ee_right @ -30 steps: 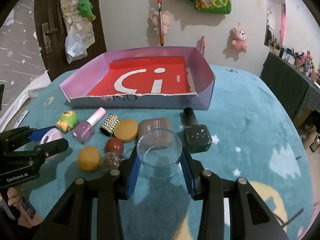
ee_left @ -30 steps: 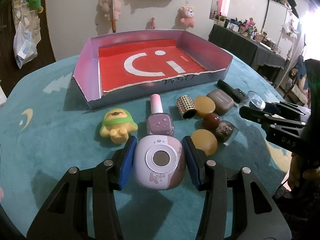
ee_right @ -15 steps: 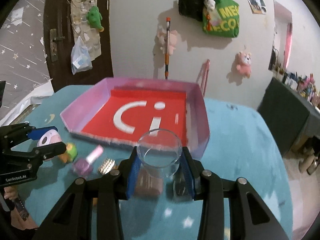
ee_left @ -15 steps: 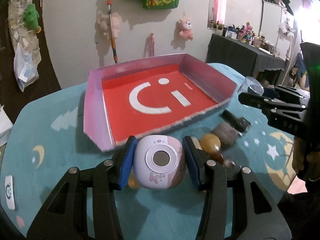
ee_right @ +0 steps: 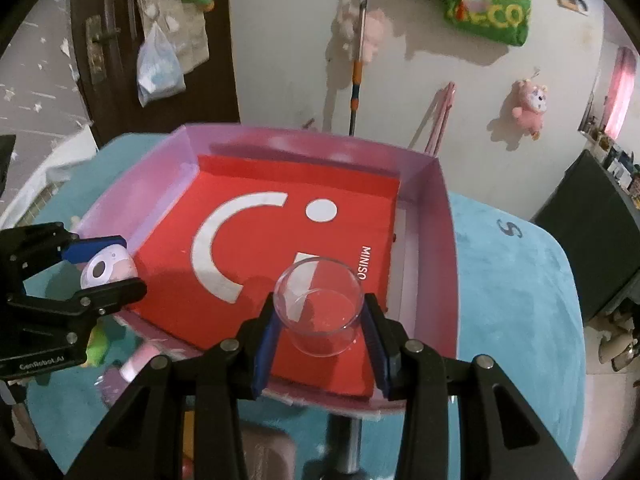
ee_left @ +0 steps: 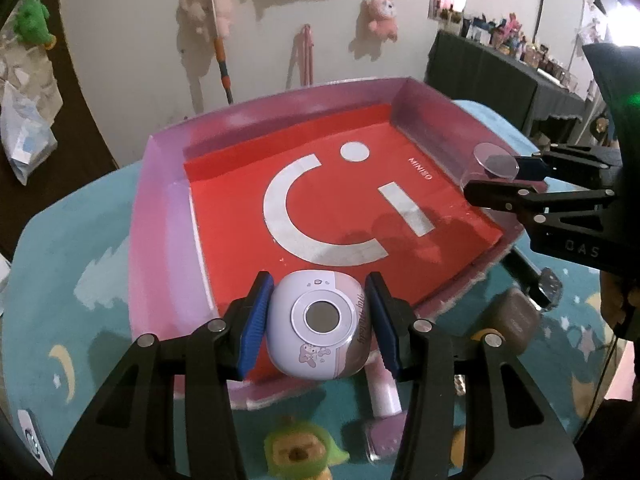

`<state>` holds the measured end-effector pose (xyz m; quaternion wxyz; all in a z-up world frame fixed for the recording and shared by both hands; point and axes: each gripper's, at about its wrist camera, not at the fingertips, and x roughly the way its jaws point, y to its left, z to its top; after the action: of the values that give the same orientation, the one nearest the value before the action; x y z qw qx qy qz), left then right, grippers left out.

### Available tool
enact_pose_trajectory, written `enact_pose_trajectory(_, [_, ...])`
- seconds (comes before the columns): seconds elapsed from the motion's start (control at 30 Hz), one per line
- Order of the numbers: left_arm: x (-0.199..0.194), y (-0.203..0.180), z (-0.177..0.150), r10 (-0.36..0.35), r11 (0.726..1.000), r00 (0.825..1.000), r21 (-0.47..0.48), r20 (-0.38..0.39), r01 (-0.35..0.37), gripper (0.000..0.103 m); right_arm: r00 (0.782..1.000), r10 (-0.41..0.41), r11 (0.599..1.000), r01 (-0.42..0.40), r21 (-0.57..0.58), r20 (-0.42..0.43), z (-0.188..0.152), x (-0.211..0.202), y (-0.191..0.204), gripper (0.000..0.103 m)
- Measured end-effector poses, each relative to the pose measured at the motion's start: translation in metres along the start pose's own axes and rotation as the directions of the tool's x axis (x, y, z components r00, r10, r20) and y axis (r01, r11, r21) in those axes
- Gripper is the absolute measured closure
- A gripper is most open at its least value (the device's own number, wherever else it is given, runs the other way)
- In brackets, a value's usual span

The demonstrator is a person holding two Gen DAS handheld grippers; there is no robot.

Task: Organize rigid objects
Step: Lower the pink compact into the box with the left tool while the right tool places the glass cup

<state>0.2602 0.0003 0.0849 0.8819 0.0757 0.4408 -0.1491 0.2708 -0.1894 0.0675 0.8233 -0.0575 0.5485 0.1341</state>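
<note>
My left gripper is shut on a small lilac toy camera and holds it over the near left edge of the pink-walled red box. My right gripper is shut on a clear glass cup and holds it above the box's near right corner. The right gripper with the cup shows at the right of the left wrist view. The left gripper with the camera shows at the left of the right wrist view.
On the teal tablecloth below me lie a green-hooded toy figure, a purple nail polish bottle, a brown case and a dark bottle. The box stands near the wall. A dark cabinet stands at the right.
Both grippers have lifted their objects off the table and carried them forward over the box. The small items on the cloth now lie beneath and behind the fingers.
</note>
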Motion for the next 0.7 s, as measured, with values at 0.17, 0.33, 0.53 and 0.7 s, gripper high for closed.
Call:
enact_pose_trajectory(0.17, [0.016, 0.002, 0.005, 0.012, 1.000, 0.999, 0.012, -0.043, -0.011, 0.058, 0.996, 0.005, 1.000, -0.005, 0.000, -0.086, 0.008, 0.026, -0.005, 0.061])
enact_pose_trajectory(0.33, [0.030, 0.003, 0.005, 0.017, 1.000, 0.995, 0.025, -0.093, -0.014, 0.058, 0.990, -0.018, 1.000, 0.015, -0.026, -0.143, 0.011, 0.041, -0.006, 0.061])
enact_pose_trajectory(0.53, [0.043, 0.009, 0.007, 0.026, 1.000, 0.990, 0.017, -0.136, -0.024, 0.058, 0.982, -0.049, 0.997, 0.038, -0.064, -0.184, 0.011, 0.053, -0.002, 0.061])
enact_pose_trajectory(0.7, [0.048, 0.010, 0.009, 0.018, 1.000, 0.989, 0.013, -0.147, -0.017, 0.057, 0.980, -0.059, 0.996, 0.046, -0.074, -0.189, 0.009, 0.056, -0.002, 0.061])
